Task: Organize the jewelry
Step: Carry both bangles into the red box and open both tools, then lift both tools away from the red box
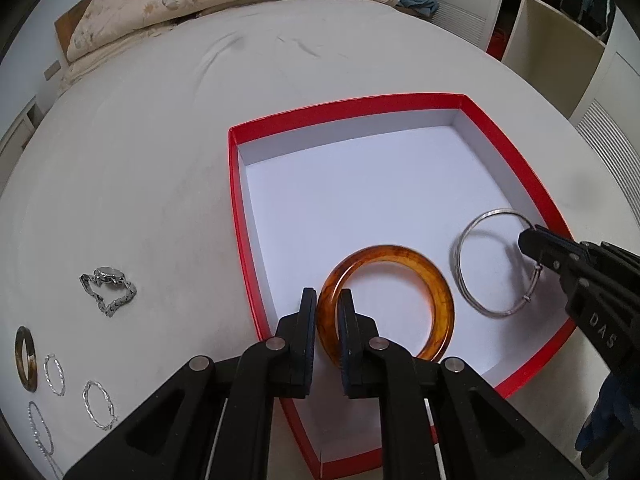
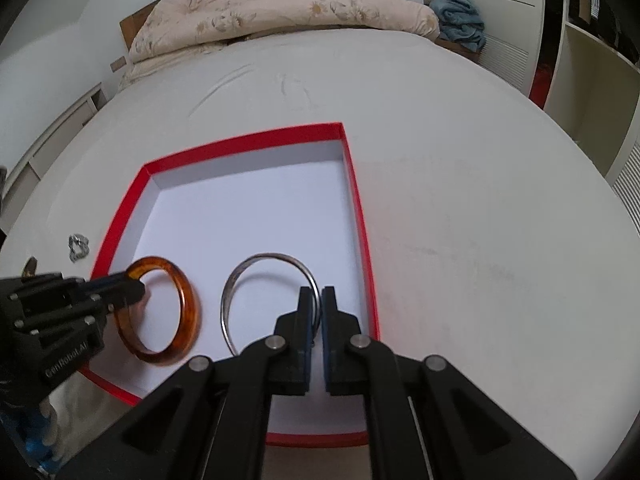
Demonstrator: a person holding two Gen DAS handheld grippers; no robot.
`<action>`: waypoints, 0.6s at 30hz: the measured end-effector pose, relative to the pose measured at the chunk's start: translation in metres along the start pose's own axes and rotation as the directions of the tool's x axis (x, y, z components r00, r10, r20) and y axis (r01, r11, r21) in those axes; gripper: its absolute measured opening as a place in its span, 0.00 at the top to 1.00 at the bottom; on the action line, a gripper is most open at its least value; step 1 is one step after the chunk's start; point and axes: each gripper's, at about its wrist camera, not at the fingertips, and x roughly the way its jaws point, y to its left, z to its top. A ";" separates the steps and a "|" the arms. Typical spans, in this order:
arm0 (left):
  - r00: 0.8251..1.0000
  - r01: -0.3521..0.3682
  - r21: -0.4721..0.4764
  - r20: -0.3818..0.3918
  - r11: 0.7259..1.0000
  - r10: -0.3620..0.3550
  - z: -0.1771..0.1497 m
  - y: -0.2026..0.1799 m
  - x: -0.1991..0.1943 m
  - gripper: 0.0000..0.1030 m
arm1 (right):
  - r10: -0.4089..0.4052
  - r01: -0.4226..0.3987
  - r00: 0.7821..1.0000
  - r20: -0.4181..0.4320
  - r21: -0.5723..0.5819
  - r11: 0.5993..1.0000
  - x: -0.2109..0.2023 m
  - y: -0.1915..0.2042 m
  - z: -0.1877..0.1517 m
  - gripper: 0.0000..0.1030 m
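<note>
Only the left wrist view shows the watch (image 1: 109, 289) and four loose bangles (image 1: 98, 404) lying on the bed (image 1: 160, 160), left of the red box (image 1: 240, 216). Over the box, the left gripper (image 1: 327, 300) pinches the amber bangle (image 1: 434, 280); the right gripper (image 2: 317, 298) pinches the silver bangle (image 2: 240, 276).

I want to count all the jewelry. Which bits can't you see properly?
- Left wrist view: the silver beaded chain runs off the bottom-left edge.
- Right wrist view: the silver link wristwatch is too small to make out.
- Left wrist view: the black finger hides part of the amber resin bangle.
</note>
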 end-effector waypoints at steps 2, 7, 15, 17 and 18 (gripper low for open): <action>1.000 -0.001 0.002 0.003 1.000 0.001 -0.001 0.001 0.000 0.89 | -0.009 0.009 1.000 -0.011 -0.017 1.000 0.001 0.002 -0.001 0.95; 1.000 0.019 -0.009 0.019 1.000 -0.019 0.002 0.003 -0.008 0.73 | -0.047 0.046 0.999 -0.018 -0.047 0.998 -0.007 0.007 -0.005 0.95; 0.984 0.072 -0.035 0.166 0.997 -0.066 -0.002 0.013 -0.088 0.64 | -0.084 0.086 0.994 0.075 -0.020 0.996 -0.078 0.001 -0.004 0.65; 0.979 0.084 -0.038 0.187 0.996 -0.075 -0.007 0.019 -0.116 0.64 | -0.086 0.088 0.991 0.103 -0.014 0.996 -0.102 0.003 -0.005 0.65; 0.979 0.082 -0.031 0.188 0.996 -0.075 -0.010 0.021 -0.132 0.64 | -0.084 0.086 0.990 0.116 -0.010 0.996 -0.113 0.004 -0.005 0.65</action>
